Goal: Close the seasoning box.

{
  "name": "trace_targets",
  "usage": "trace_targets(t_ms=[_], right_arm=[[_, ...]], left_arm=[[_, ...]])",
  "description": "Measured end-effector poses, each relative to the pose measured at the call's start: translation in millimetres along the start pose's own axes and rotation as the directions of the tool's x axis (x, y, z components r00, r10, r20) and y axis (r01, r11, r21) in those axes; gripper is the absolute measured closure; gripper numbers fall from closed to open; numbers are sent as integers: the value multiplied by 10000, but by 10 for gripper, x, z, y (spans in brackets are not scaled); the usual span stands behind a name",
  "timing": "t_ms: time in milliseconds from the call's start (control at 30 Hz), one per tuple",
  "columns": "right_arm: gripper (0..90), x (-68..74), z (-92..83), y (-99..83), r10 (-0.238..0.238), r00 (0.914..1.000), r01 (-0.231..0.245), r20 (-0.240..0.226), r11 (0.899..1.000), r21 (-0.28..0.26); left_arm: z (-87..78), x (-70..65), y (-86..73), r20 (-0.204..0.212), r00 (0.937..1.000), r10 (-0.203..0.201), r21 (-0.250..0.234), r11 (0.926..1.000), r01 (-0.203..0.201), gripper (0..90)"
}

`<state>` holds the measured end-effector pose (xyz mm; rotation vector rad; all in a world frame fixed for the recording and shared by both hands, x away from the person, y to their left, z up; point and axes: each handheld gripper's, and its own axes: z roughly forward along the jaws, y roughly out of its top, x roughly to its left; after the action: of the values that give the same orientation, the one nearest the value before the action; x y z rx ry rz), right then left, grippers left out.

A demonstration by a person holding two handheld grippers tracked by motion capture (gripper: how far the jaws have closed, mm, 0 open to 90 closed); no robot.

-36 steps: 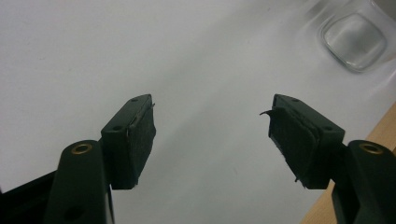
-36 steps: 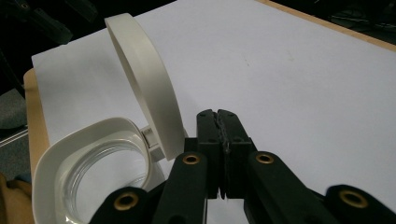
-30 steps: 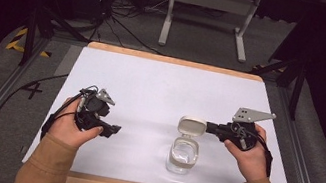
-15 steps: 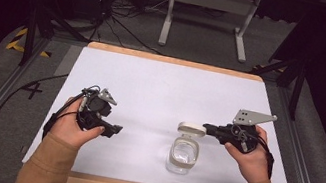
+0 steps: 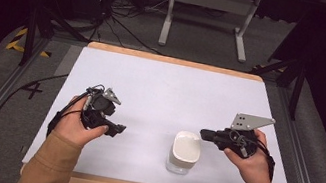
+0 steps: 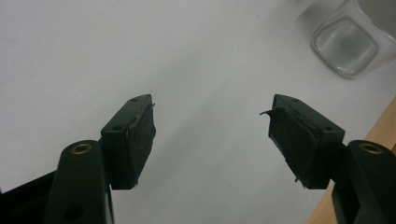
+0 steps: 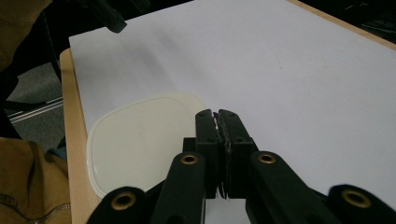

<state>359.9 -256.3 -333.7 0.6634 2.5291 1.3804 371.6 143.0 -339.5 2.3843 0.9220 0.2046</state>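
Bench [image 5: 167, 87]: white top with a wooden edge, bare across its far half. Beyond it on the floor, a grey metal stand [image 5: 209, 8] and loose cables [image 5: 113, 17]. A "4" mark [image 5: 32, 91] sits on the floor at left. Clear jar [image 5: 183, 153] with a white lid [image 7: 140, 140] stands near the bench's near edge, right of centre. Right claw [image 5: 205, 134]: jaws pressed together, empty, tip just beside the lid. Left claw [image 5: 119, 129]: jaws apart, empty, well left of the jar. No readable labels.

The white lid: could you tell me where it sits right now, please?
In the high view the lid rests on the clear container, near the table's front edge, right of centre, just left of the right gripper.
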Motion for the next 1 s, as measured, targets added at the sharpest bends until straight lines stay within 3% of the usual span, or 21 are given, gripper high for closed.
trace_targets(t_ms=[133, 267, 333, 433, 467, 500, 533, 600, 767, 1000], right_arm=[[777, -4, -37, 11, 79, 9995, -67, 293, 9991, -421], [700, -27, -80, 12, 501, 9973, -450, 545, 9949, -907], [635, -68, -147, -6, 920, 9918, -801, 885, 9882, -1304], [610, -85, -179, -17, 1050, 9879, -877, 1146, 9853, -1465], [573, -111, -236, -36, 1174, 9809, -919, 1549, 9824, -1626], [573, -111, -236, -36, 1174, 9809, -919, 1549, 9824, -1626], [541, -128, -283, -47, 1234, 9737, -899, 1917, 9805, -1746], [520, -147, -328, -59, 1300, 9672, -898, 2181, 9786, -1849], [498, -190, -440, -93, 1545, 9551, -1034, 2527, 9734, -2043], [481, -279, -638, -175, 1882, 9310, -1261, 3127, 9699, -2082]], left_arm=[[6, -3, -2, -91, 9999, -54, -152, 9999, 52, 321], [3, 7, 0, -120, 9999, -59, -195, 9998, 56, 321], [8, 9, 2, -115, 9999, -123, -222, 9997, 121, 321], [13, 15, 12, -95, 9999, -90, -201, 9998, 88, 321], [21, 13, 18, -56, 9999, -129, -226, 9997, 128, 321], [21, 14, 23, -70, 9999, -105, -203, 9997, 104, 321], [24, 14, 30, -47, 9999, -128, -153, 9998, 127, 321], [33, 18, 40, -31, 9999, -96, -138, 9999, 96, 321], [51, 22, 54, -3, 9999, -139, -232, 9996, 139, 321], [75, 34, 67, 38, 9999, -148, -92, 9998, 148, 321]])
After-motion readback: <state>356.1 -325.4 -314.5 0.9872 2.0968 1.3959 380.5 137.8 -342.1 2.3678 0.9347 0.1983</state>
